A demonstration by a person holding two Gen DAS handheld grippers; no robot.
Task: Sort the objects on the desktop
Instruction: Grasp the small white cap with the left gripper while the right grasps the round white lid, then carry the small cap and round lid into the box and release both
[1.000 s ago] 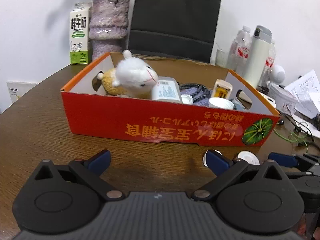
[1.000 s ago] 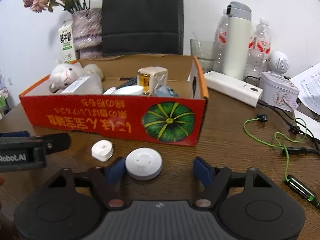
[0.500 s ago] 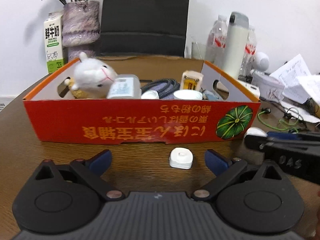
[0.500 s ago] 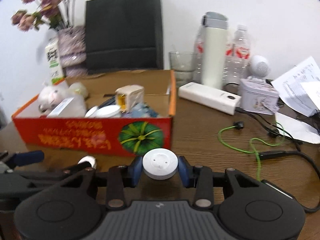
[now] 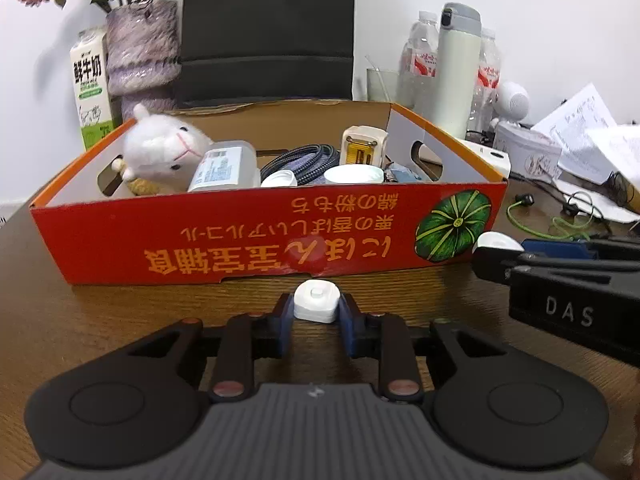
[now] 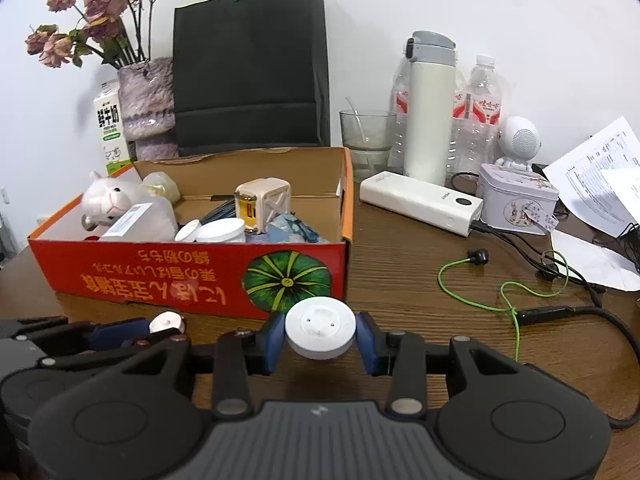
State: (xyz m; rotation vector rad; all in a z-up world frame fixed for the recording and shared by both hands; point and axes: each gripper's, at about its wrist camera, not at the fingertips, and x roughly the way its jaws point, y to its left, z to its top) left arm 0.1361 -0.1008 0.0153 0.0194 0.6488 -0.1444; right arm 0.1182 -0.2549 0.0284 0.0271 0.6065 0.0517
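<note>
white pieces: two, one box

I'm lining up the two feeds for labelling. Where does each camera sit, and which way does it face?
Left wrist view: sits on the left hand-held gripper, looking forward and down at the red box; its closing blue pads touch the small white square piece; the right gripper shows at the right edge.
Right wrist view: sits on the right hand-held gripper, facing the same box, clamping the round white disc; the left gripper shows at lower left.
Shared: the box, plush sheep, black bag, flask.
</note>
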